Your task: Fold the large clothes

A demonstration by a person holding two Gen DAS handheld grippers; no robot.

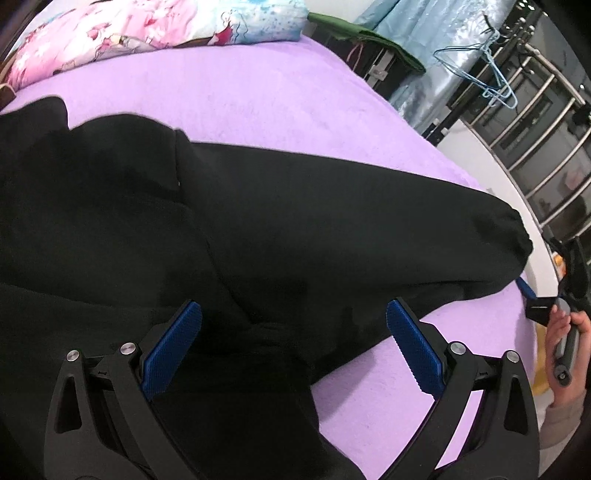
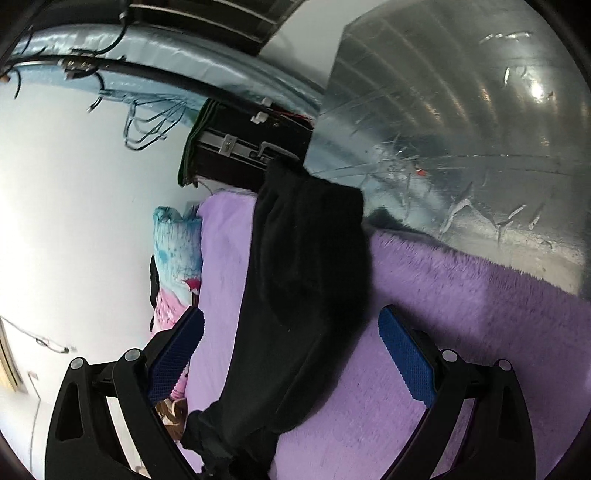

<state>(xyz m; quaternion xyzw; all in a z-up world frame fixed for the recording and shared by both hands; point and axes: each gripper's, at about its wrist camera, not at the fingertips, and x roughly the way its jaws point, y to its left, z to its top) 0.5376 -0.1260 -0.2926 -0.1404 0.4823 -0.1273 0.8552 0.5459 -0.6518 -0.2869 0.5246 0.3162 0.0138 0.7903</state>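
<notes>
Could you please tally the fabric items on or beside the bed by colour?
Black: 1, the garment
Purple: 1, the blanket
Pink and blue: 1, the pillow
Green: 1, the cloth
Total: 4

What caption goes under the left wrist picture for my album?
Open left gripper hovering above a black garment spread on a purple blanket, right gripper's hand nearby.

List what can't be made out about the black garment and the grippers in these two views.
- Black garment: left wrist view, its left part cut off by the frame edge, folds lost in uniform black.
- Right gripper: left wrist view, mostly outside the frame edge.
- Garment's lower end: right wrist view, bunched, partly behind a finger.
</notes>
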